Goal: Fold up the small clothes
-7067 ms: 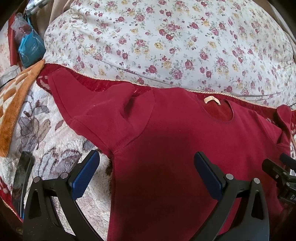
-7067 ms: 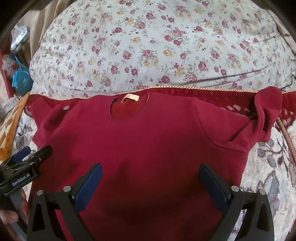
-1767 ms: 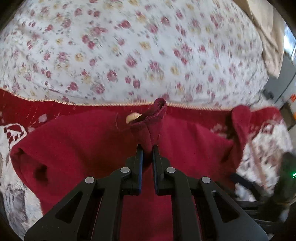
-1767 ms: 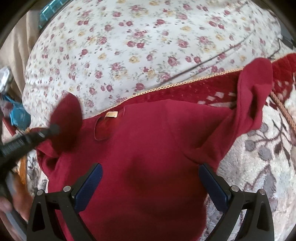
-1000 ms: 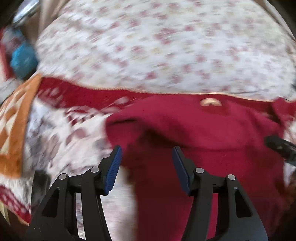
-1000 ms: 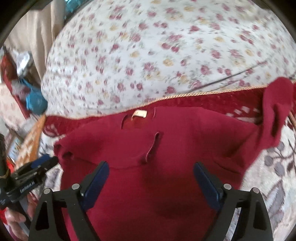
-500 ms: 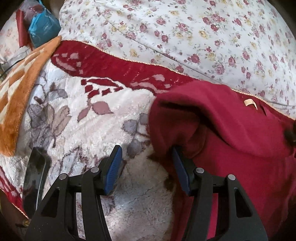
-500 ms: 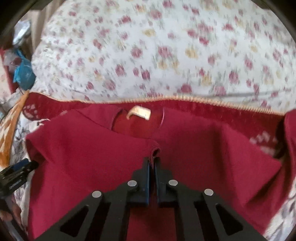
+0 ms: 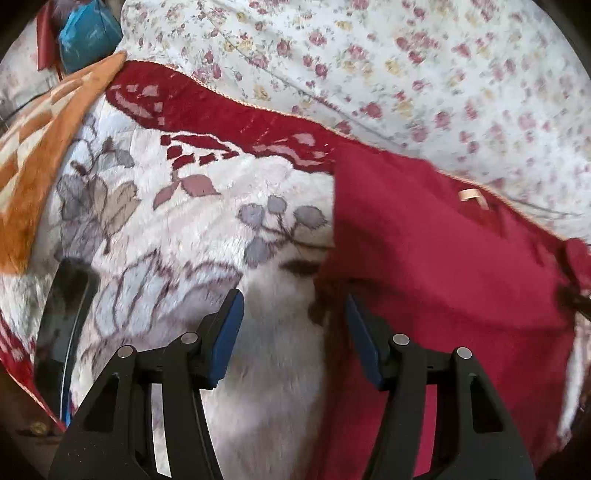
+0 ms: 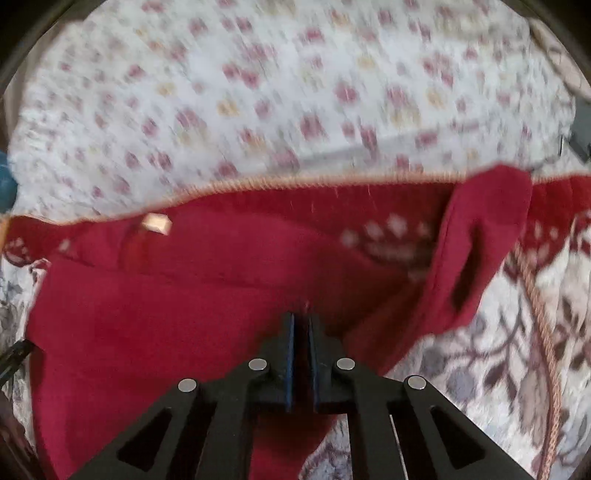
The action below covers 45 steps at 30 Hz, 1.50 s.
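A dark red shirt (image 9: 443, 266) lies on the plush blanket, its tan neck label (image 9: 469, 194) facing the floral quilt. One sleeve is folded over the chest. The other sleeve (image 10: 480, 251) sticks up at the right. My left gripper (image 9: 293, 332) is open over the blanket, its right pad (image 9: 360, 343) at the shirt's left edge and nothing between the pads. My right gripper (image 10: 301, 321) is shut on a pinch of the red shirt (image 10: 166, 314) near the middle of the chest. The right wrist view is blurred.
A floral quilt (image 9: 369, 55) rises behind the shirt. The white plush blanket (image 9: 184, 229) has a red border and grey leaves. An orange checked cloth (image 9: 33, 155), a blue bag (image 9: 88, 33) and a dark flat object (image 9: 70, 314) lie at the left.
My right gripper went from wide open to shut on the shirt's folded-over fabric and has swung toward the right sleeve. My left gripper slid left, off the shirt to its edge.
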{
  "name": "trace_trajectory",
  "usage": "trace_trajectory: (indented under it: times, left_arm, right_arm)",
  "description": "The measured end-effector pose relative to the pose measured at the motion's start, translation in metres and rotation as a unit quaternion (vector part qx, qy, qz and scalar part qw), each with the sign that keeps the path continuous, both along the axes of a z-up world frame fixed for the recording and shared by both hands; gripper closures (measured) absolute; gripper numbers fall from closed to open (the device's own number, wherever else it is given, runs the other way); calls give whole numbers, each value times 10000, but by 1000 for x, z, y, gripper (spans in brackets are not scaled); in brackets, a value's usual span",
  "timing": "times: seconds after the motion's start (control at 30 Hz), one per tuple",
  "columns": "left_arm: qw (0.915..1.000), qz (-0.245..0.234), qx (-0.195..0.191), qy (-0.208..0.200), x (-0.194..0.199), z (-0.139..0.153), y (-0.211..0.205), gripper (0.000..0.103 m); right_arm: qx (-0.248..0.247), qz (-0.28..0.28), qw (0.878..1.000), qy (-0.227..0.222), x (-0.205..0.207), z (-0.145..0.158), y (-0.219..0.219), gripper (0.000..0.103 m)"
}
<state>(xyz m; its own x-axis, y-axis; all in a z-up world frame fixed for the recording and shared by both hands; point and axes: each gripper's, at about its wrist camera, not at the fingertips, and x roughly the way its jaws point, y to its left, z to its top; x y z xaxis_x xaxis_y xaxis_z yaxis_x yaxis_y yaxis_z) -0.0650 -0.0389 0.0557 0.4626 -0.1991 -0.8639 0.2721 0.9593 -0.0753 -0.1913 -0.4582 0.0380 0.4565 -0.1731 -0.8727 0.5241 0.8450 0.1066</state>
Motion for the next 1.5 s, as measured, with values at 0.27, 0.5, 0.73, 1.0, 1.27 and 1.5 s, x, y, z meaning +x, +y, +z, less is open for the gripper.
trace_trajectory:
  times: [0.27,0.5,0.73,1.0,1.27,1.5]
  left_arm:
    - [9985,334,-255,-342,1,14,17,45]
    - [9994,151,42,-294,16,-4,-3,45]
    - [9994,305,124,-47,30,-19,3,45]
    - [9993,240,264,-121,31,-20,-1,45]
    - [9989,309,281,-225,26,-16,2,45]
    - [9981,270,190,-515,10,-4,-3,45]
  right_arm:
    - [-304,992,9903,-919,36,62,72,48]
    - [306,2158,9712,-961,120,36,156,48]
    - [70,2918,9549,-549,193,-1,213,48]
    - [-42,2810,9583,-513,217,-15,225,49]
    - [244,2577,9635,-683,150,7,199,48]
    - [252,2185,9738,-577,101,-13,171,47]
